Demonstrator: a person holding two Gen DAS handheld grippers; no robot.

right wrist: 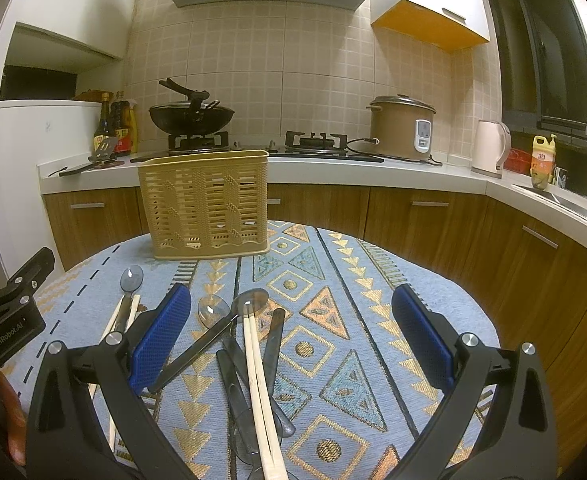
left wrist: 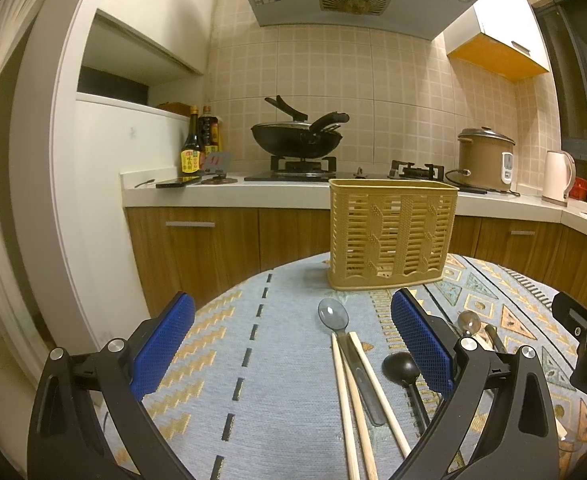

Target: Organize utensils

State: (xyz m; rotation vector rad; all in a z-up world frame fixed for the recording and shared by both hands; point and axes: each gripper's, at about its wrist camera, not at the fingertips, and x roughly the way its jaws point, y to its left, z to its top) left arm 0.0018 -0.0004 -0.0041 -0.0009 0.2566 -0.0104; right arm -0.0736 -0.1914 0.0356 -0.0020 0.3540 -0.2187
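Note:
A tan slotted utensil basket (left wrist: 391,236) stands upright at the far side of the table; it also shows in the right wrist view (right wrist: 207,206). My left gripper (left wrist: 293,344) is open and empty above the cloth. Between its fingers lie a clear grey spoon (left wrist: 333,314), wooden chopsticks (left wrist: 357,400) and a black ladle spoon (left wrist: 401,366). My right gripper (right wrist: 293,340) is open and empty. Between its fingers lies a pile of grey spoons (right wrist: 213,312) with a chopstick pair (right wrist: 257,380) on top.
The round table has a blue patterned cloth (right wrist: 333,280). Behind it runs a kitchen counter (left wrist: 253,190) with a wok (left wrist: 295,140), bottles (left wrist: 191,148), rice cooker (right wrist: 403,128) and kettle (right wrist: 491,148). The left gripper's body (right wrist: 9,316) shows at left in the right wrist view.

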